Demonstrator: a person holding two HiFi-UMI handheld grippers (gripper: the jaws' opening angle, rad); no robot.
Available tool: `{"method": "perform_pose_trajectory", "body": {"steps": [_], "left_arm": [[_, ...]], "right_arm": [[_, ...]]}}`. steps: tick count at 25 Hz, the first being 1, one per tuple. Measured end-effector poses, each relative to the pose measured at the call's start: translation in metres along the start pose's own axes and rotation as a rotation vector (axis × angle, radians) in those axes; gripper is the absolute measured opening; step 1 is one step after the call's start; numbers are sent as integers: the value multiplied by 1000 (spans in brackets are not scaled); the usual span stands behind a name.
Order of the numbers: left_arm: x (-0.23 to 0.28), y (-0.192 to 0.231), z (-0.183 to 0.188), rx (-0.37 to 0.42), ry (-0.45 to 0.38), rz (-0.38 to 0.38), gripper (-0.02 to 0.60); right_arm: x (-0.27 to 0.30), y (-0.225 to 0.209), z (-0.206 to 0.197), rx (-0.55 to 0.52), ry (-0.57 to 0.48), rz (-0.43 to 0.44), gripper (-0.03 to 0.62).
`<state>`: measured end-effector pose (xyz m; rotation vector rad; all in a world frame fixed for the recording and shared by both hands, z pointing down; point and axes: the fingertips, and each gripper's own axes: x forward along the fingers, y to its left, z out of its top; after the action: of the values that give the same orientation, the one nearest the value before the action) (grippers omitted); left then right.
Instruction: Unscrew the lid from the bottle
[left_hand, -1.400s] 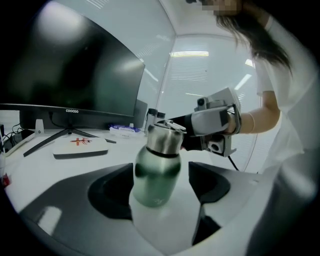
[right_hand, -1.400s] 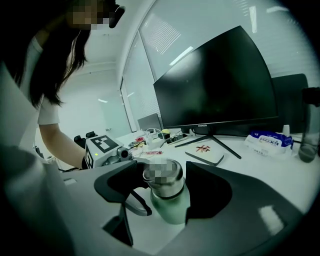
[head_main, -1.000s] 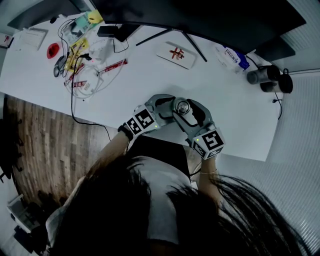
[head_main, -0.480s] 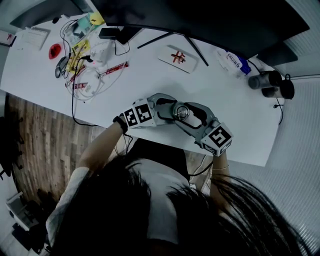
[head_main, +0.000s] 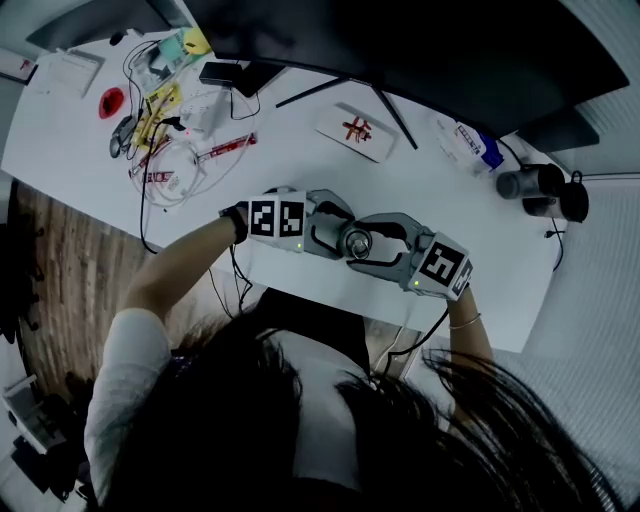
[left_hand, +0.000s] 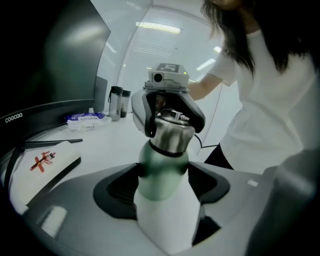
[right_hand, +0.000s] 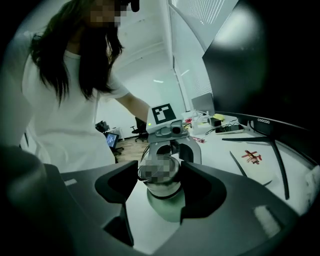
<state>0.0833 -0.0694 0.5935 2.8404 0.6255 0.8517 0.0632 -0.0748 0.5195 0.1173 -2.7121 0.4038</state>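
Note:
A bottle (left_hand: 161, 172) with a green and white body stands upright on the white table (head_main: 470, 225) near its front edge. It carries a steel lid (left_hand: 172, 132). My left gripper (left_hand: 165, 189) is shut on the bottle's body, one jaw on each side. My right gripper (right_hand: 160, 181) comes from the opposite side and is shut on the lid (right_hand: 159, 170), which sits between its jaws. In the head view the bottle (head_main: 357, 242) shows from above between the left gripper (head_main: 335, 232) and the right gripper (head_main: 378, 250). The bottle's base is hidden.
A dark monitor (head_main: 400, 40) on thin legs stands at the back. A card with red marks (head_main: 355, 130) lies under it. Cables and small items (head_main: 165, 120) crowd the far left. Two dark cups (head_main: 545, 190) and a packet (head_main: 470, 140) sit at the right.
The bottle and both grippers have shifted a little toward the table's front edge. Both gripper bodies have swung outward, so they now lie almost in one line across the bottle.

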Motion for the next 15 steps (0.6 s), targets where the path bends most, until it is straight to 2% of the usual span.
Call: {"method": "perform_pose_trajectory", "body": {"steps": [4, 8, 11, 13, 15], "left_arm": [[-2, 0, -2, 33, 44, -52, 364], [-1, 0, -1, 45, 43, -50, 364], [-1, 0, -2, 32, 20, -20, 365], [-1, 0, -1, 6, -9, 19, 365], [-1, 2, -1, -25, -38, 75, 365]], "right_arm": [[4, 1, -2, -30, 81, 118, 270], [5, 2, -4, -32, 125, 148, 270], [4, -1, -8, 44, 129, 88, 270], [-2, -4, -6, 98, 92, -5, 272], [-10, -6, 2, 140, 4, -125, 272]]}}
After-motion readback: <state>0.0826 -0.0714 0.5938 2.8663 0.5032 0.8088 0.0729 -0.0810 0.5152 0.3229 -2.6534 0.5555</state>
